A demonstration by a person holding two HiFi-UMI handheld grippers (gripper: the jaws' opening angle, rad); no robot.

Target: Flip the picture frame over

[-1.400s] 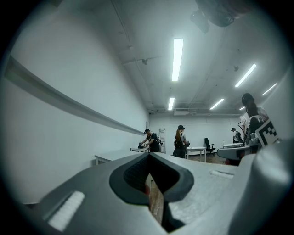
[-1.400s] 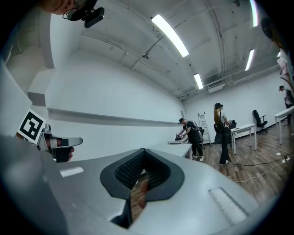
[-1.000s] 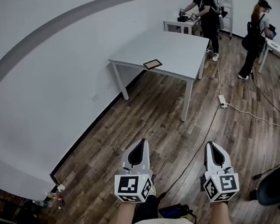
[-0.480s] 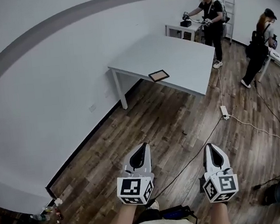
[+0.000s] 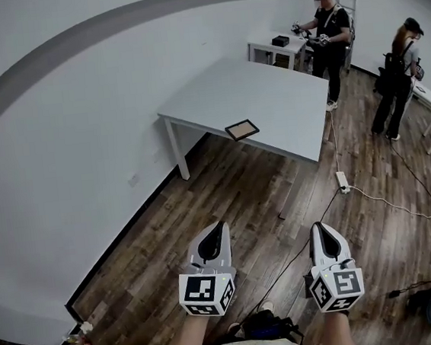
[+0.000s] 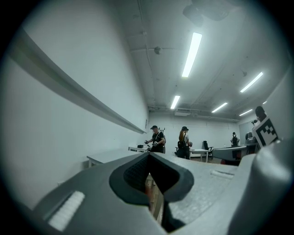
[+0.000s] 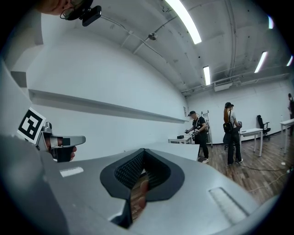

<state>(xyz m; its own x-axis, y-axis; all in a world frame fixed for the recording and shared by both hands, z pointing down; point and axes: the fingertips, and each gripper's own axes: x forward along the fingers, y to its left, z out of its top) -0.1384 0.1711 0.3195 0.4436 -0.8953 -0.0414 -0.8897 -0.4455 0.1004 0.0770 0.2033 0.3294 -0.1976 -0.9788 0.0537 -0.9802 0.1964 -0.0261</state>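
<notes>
While both hung low over the wood floor [image 5: 264,193], left gripper [image 5: 218,230] and right gripper [image 5: 319,230] had jaws pressed together, gripping nothing. Picture frame [image 5: 242,130] lay flat near the table's [image 5: 268,86] 6 o'clock edge, well apart, toward 12 o'clock.

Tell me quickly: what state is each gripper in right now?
Left gripper: shut, holding nothing.
Right gripper: shut, holding nothing.

I see the grey table [image 5: 268,86] standing on the wood floor [image 5: 225,190], well ahead of my fingers [image 5: 212,241]. The picture frame [image 5: 242,130] lies flat near the edge nearest them.
</notes>
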